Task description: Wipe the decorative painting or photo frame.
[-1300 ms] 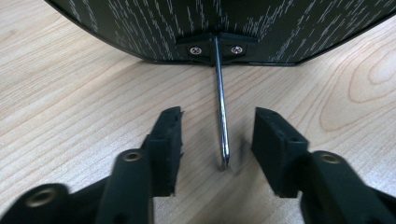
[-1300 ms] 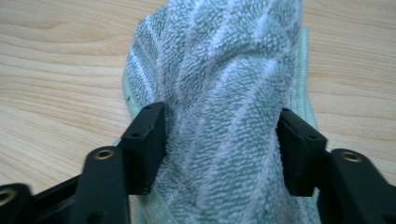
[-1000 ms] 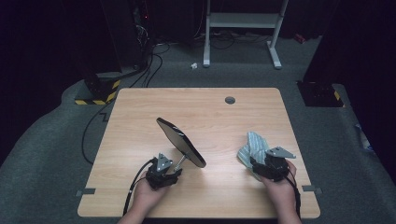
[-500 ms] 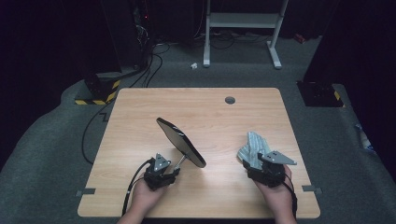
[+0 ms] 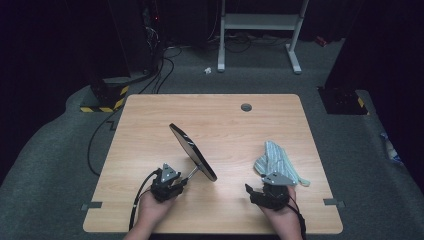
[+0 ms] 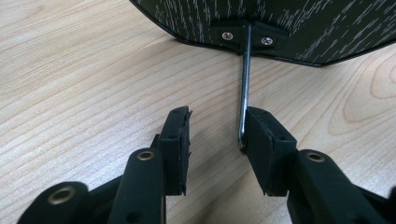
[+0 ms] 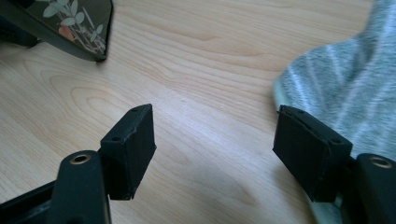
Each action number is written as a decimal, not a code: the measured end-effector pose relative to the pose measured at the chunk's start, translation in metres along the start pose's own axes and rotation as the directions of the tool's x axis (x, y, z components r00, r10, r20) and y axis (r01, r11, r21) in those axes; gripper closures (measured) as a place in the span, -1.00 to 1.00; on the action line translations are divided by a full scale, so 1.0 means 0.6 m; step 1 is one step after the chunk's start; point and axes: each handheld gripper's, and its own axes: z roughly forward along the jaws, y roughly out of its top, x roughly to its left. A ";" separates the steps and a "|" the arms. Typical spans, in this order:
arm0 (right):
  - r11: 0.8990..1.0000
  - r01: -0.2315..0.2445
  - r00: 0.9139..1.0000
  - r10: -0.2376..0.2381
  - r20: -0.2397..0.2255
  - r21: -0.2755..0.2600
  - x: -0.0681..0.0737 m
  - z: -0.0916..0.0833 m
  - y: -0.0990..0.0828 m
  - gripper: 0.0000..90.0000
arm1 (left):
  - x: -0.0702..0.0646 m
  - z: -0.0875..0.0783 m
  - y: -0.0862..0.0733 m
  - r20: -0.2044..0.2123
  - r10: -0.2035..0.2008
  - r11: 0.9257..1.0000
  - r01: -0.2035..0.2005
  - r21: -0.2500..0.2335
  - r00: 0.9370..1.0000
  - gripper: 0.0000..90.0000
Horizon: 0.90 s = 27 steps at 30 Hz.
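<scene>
Left gripper [image 6: 217, 133]: the fingers [image 6: 177, 144] stood apart, having just been closing, with the thin metal stand wire [image 6: 243, 79] between them; the wire lay against the inner face of the right-hand pad, while a gap remained at the other pad, so no grip was made. The wire ran up to a screwed bracket on the dark back of the oval mirror [image 6: 289, 28], which crossed the top of the left gripper view. In the high view the mirror [image 5: 192, 151] stood tilted on the table [image 5: 220, 112], just left of centre, with the left gripper [image 5: 172, 181] at its lower end.

Right gripper [image 7: 224, 149]: the fingers [image 7: 133, 144] were wide apart over bare wood, having just been opening, with nothing between them. The striped grey cloth [image 7: 345, 88] lay at the right edge, touching the right-hand pad. In the high view the cloth [image 5: 277, 160] lay at the lower right, just above the right gripper [image 5: 270, 192].
</scene>
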 end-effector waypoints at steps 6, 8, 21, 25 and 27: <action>1.000 0.021 0.999 -0.020 -0.028 0.019 0.010 0.018 -0.002 -0.35 | 0.006 0.000 -0.001 -0.003 -0.007 1.000 0.007 0.001 1.000 0.35; 0.999 0.024 0.999 -0.024 -0.037 0.027 0.012 0.022 -0.005 -0.34 | 0.009 -0.001 -0.001 -0.010 -0.011 1.000 0.011 0.000 1.000 0.35; 0.999 0.014 0.999 -0.012 -0.038 0.040 0.011 0.024 -0.009 -0.31 | 0.030 -0.006 -0.006 -0.044 -0.044 0.999 0.044 0.000 0.998 0.39; 0.999 0.022 0.999 -0.020 -0.039 0.044 0.014 0.026 -0.009 -0.31 | 0.038 -0.005 -0.005 -0.060 -0.055 0.998 0.055 -0.003 0.997 0.41; 0.999 0.022 0.999 -0.020 -0.039 0.045 0.015 0.026 -0.010 -0.31 | 0.040 -0.004 -0.005 -0.062 -0.063 0.998 0.063 -0.004 0.996 0.41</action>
